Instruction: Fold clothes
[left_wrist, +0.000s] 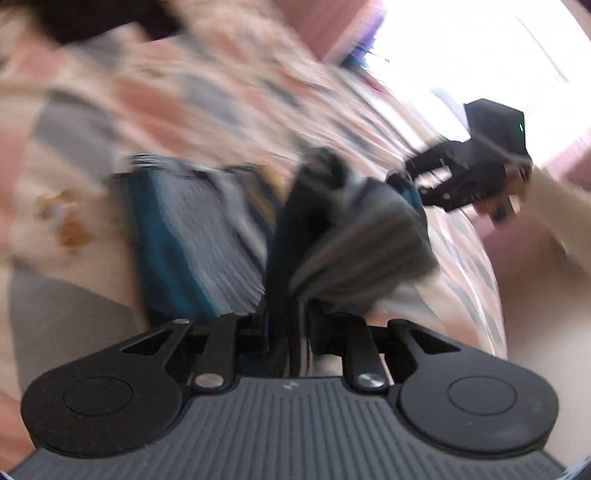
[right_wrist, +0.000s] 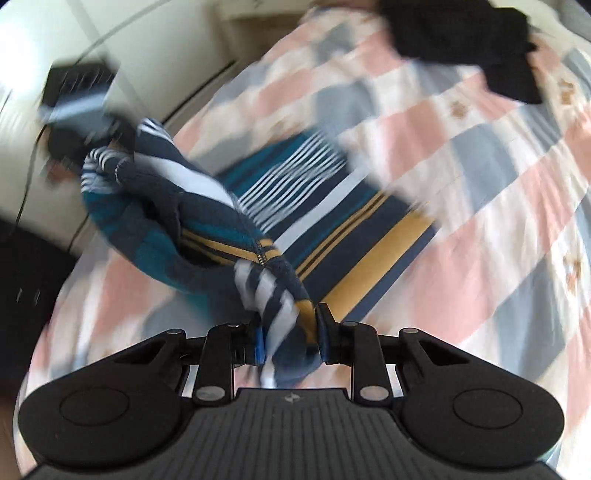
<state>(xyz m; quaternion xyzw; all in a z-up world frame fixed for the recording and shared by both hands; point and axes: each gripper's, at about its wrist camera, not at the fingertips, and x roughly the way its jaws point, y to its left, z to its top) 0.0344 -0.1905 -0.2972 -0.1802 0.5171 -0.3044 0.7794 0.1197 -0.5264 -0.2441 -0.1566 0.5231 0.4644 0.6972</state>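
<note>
Both grippers are clamping the striped shirt (right_wrist: 207, 221): right gripper (right_wrist: 290, 338) pinching a bunched corner, left gripper (left_wrist: 286, 332) gripping another edge. Its other half is lying spread on the checkered bedspread (right_wrist: 461, 177), near a black garment (right_wrist: 472, 40).

Checked pink-grey-white bedspread (right_wrist: 461, 155), bright window (left_wrist: 480, 44)

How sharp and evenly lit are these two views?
Left wrist view: heavy motion smear over the striped shirt and checked bedspread, with a blown-out white glare at upper right. Right wrist view: evenly lit, shirt fairly crisp near the claw, bedspread and edges streaked; fisheye bending in both.
</note>
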